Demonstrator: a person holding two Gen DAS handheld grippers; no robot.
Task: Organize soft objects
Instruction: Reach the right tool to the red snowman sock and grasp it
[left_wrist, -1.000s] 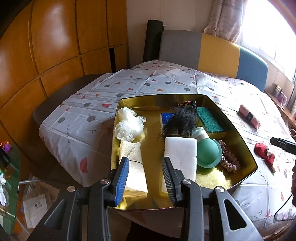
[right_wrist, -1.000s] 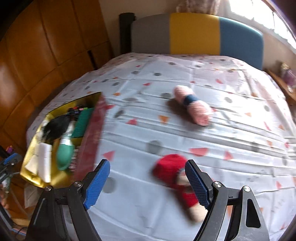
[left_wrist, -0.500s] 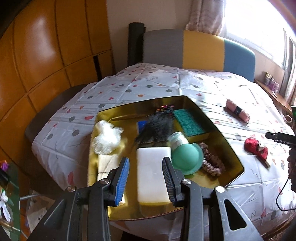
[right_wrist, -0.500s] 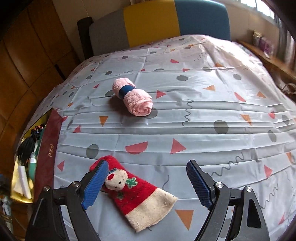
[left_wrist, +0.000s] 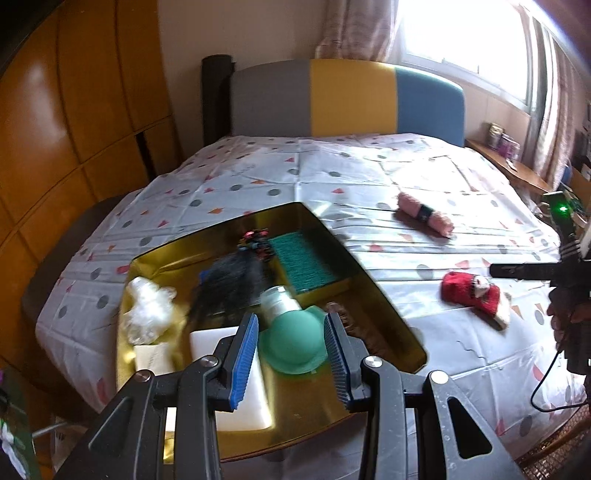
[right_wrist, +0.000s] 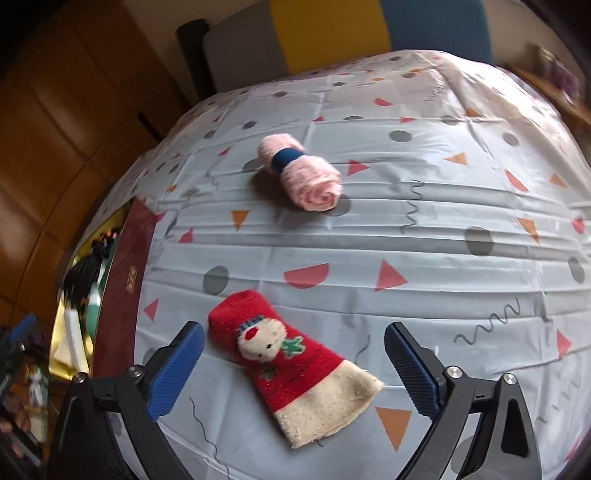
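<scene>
Left wrist: gold tray (left_wrist: 373, 280) holds sponge (left_wrist: 236, 384), green scourer (left_wrist: 306, 260).

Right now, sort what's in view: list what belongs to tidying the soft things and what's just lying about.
Belongs to the job:
- red sock, between the open right tool pads, not gripped
- pink rolled towel
- gold tray
- left tool, part open, empty

Just lying about:
- patterned cloth
- striped headboard
- wooden wardrobe

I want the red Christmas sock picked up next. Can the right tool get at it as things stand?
Probably yes: the right tool is open, its jaws having just widened, straddling the red Christmas sock lying uncovered on the patterned tablecloth.
</scene>
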